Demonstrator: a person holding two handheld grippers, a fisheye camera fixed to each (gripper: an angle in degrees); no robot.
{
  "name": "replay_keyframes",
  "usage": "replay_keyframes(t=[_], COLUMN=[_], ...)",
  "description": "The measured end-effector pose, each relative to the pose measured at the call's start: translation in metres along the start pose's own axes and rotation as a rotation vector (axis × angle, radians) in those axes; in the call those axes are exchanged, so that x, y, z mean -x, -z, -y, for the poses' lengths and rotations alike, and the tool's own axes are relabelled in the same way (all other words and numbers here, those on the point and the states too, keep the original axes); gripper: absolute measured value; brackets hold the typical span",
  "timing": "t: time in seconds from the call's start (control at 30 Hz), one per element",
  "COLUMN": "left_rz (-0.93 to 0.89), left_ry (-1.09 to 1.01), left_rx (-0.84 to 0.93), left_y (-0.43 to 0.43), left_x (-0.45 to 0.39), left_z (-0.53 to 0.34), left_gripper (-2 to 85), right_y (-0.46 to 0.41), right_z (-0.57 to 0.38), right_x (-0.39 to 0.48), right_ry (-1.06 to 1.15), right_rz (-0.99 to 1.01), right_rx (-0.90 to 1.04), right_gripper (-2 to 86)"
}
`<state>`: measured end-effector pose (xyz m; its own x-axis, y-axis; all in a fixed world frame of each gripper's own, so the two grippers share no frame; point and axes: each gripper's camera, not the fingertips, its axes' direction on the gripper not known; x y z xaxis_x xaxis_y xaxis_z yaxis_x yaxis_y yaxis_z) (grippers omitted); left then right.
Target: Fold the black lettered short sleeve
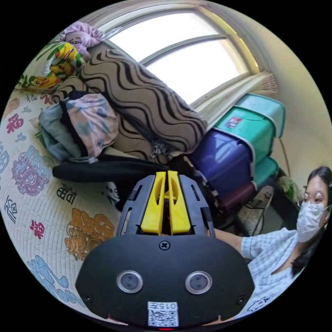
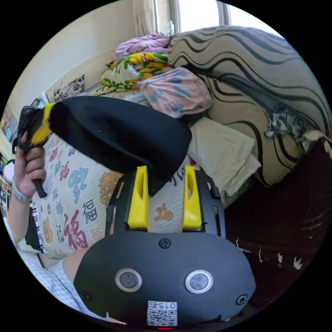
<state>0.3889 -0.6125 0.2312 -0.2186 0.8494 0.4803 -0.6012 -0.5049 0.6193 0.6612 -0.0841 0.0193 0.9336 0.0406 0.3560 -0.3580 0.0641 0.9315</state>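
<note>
Above the patterned bed (image 2: 74,214) hangs the black shirt (image 2: 117,135), bunched and lifted. The left tongs (image 2: 41,129) pinch one end of it, jaws pressed together, while the right tongs (image 2: 165,197) stand spread with a hanging corner between the jaws, not clamped. Folding looks barely begun: nothing is laid flat yet, and a pile of clothes (image 1: 77,129) waits by the striped quilt (image 1: 145,103).

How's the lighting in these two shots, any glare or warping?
Left gripper view: the window is blown out white, and its frame curves with fisheye distortion. Right gripper view: softer light, the black shirt reads as a near-featureless dark mass, and the striped cushion bulges toward the edge.
</note>
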Motion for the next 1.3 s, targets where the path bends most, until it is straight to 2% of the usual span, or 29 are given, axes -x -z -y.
replay_keyframes(t=[0.03, 0.1, 0.23, 0.37, 0.47, 0.6, 0.8, 0.97, 1.1, 1.2, 1.3], left_rz=[-0.009, 0.0, 0.07, 0.145, 0.211, 0.373, 0.631, 0.767, 0.789, 0.816, 0.793], left_ry=[-0.036, -0.064, -0.069, -0.14, -0.215, -0.269, -0.137, -0.218, -0.315, -0.385, -0.414], left_rx=[-0.012, -0.034, -0.119, -0.181, -0.242, -0.305, -0.322, -0.532, -0.716, -0.755, -0.747], left_y=[0.026, 0.067, 0.194, 0.319, 0.413, 0.525, 0.656, 0.766, 0.858, 0.894, 0.916], left_x=[-0.029, -0.067, -0.134, -0.206, -0.273, -0.342, -0.368, -0.449, -0.535, -0.575, -0.58], left_z=[-0.001, -0.002, -0.001, -0.005, -0.013, -0.024, -0.009, 0.029, 0.058, 0.048, -0.007], left_gripper=[-0.6, -0.6, -0.5, -0.5, -0.4, -0.4, -0.4, -0.5, -0.6, -0.6, -0.6], right_y=[0.003, 0.011, 0.058, 0.119, 0.16, 0.197, 0.181, 0.188, 0.213, 0.209, 0.169], right_z=[0.0, -0.01, -0.047, -0.066, -0.063, -0.049, -0.011, 0.003, -0.022, -0.065, -0.103], right_x=[0.024, 0.067, 0.152, 0.199, 0.243, 0.315, 0.438, 0.506, 0.544, 0.571, 0.578], right_ry=[0.048, 0.127, 0.256, 0.328, 0.389, 0.47, 0.581, 0.639, 0.714, 0.834, 0.907], right_rz=[0.125, 0.249, 0.227, 0.248, 0.343, 0.372, 0.226, 0.206, 0.36, 0.31, 0.367], right_rx=[0.006, 0.022, -0.066, -0.189, -0.238, -0.354, -0.365, -0.403, -0.527, -0.591, -0.49], right_gripper=[14.3, 11.7, 1.6, 0.0, -0.3, -0.4, -0.6, -0.7, -0.8, -0.8, -0.8])
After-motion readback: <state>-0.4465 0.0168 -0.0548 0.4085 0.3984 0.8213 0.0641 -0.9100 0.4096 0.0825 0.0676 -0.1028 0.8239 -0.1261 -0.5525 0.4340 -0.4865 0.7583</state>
